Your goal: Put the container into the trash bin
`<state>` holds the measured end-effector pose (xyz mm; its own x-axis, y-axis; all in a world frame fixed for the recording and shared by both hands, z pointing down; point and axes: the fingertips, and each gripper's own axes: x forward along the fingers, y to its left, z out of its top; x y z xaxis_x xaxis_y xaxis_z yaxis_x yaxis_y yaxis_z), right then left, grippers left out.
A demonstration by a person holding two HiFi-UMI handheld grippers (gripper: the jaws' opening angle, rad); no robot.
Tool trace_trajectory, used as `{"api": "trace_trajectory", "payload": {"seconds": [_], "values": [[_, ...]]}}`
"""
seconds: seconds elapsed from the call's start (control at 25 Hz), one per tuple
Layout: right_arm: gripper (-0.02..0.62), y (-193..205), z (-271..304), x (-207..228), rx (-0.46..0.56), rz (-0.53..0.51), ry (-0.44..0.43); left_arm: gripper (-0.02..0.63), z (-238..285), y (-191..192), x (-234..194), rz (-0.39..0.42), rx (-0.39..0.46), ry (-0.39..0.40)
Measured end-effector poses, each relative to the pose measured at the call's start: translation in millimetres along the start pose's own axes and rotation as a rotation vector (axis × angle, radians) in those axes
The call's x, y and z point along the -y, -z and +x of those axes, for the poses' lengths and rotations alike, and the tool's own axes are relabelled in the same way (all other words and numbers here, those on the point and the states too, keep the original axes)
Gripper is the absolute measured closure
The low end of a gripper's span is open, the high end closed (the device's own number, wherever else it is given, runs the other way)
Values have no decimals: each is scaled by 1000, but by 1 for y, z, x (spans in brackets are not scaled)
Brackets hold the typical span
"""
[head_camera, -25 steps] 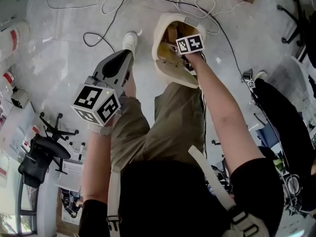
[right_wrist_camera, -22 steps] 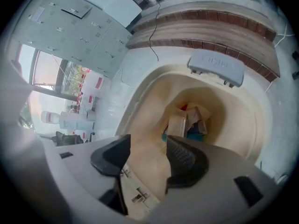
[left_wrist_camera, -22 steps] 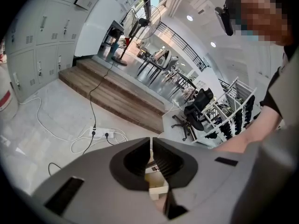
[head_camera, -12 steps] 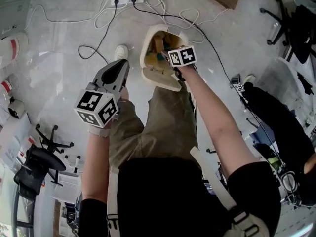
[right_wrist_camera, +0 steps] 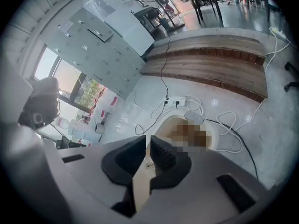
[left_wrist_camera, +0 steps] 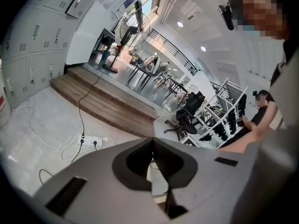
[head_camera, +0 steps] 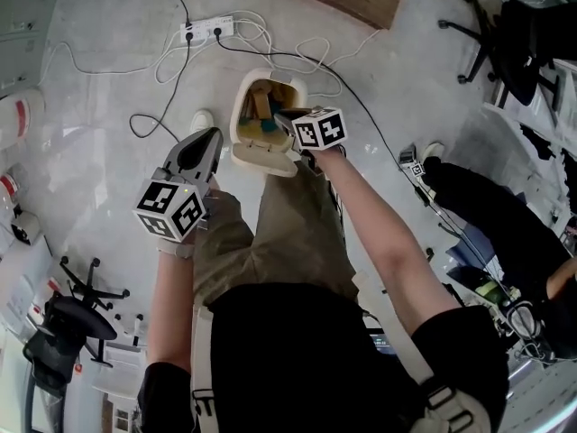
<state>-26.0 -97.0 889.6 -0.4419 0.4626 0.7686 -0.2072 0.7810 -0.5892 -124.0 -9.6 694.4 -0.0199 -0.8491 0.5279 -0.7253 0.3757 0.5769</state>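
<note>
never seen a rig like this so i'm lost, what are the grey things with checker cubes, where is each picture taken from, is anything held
There is no robot: a person holds a two-jaw tool in each hand, and the patterned cubes are part of those tools. One picture comes from a camera on the person's head, looking down at the floor. The other two come from cameras riding on each tool, looking along its jaws. On the floor stand an open beige trash bin with brown and teal things inside, and a power strip. The left gripper is shut and empty. The right gripper, above the bin, is closing its jaws on nothing; the pale strip in its gap is probably the bin below.
</note>
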Motion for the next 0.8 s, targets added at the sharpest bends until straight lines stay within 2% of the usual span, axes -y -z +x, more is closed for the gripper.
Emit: {"api": "trace_trajectory", "payload": {"seconds": [0.24,0.48,0.8], "values": [[557,-10,-57,-18,95,2,-20,600,0,-11,32,30,20,27],[558,-24,-115,-35,207,-13,-41,600,5,-28,61,117,23,60],[558,-32,-190,-63,337,-35,-40,600,7,-48,110,193,42,129]]}}
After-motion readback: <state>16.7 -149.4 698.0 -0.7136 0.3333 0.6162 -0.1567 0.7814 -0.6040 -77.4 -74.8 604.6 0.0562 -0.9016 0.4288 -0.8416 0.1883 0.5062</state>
